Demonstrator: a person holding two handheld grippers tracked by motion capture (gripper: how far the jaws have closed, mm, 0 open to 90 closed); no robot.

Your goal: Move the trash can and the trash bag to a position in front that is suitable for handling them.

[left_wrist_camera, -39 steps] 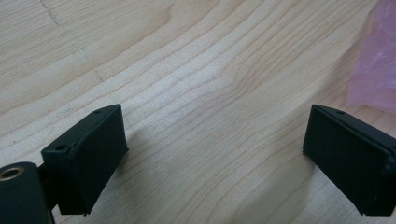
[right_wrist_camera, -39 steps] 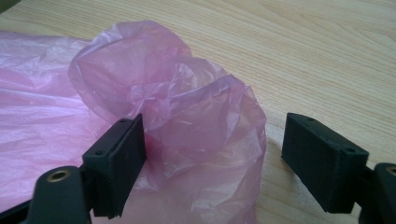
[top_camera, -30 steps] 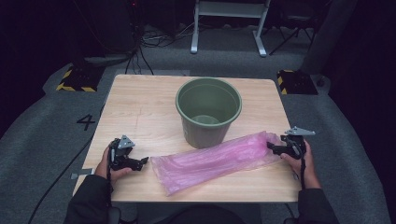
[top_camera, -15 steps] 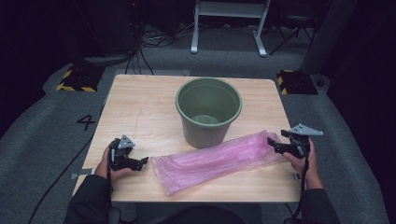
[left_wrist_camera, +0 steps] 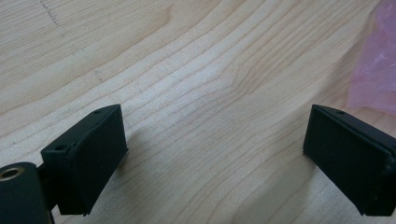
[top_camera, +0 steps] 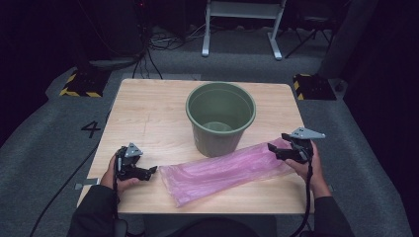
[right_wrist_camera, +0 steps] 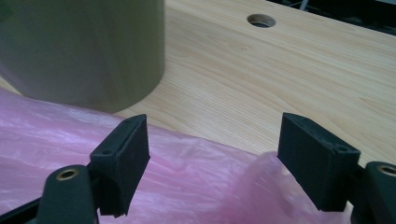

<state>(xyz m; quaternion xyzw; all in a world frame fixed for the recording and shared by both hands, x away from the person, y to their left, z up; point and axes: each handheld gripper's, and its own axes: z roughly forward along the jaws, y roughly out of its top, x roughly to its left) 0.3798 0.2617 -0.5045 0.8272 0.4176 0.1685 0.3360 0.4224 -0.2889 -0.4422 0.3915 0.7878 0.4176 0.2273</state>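
A long pink plastic bag [top_camera: 227,170] lies flat across the front of the wooden table [top_camera: 148,113], just in front of an upright green bucket [top_camera: 220,116]. My left gripper [top_camera: 148,171] rests on the table beside the bag's left end, open, with bare wood between its jaws. In the left gripper view [left_wrist_camera: 215,163] the bag's edge [left_wrist_camera: 378,74] lies off to the upper right. My right gripper [top_camera: 274,149] hovers at the bag's right end, open. In the right gripper view [right_wrist_camera: 215,158] the bag [right_wrist_camera: 187,177] lies under and between the jaws, unpinched, with the bucket's wall [right_wrist_camera: 79,51] close behind.
A round hole [right_wrist_camera: 260,20] is cut in the tabletop beyond the bucket. Grey carpet with a painted 4 [top_camera: 92,128] surrounds the table. A metal stand [top_camera: 242,19] and cables sit on the floor at the back.
My right gripper has lifted a little and shifted over the bag's right end. The left gripper, the bag and the bucket have stayed where they were.
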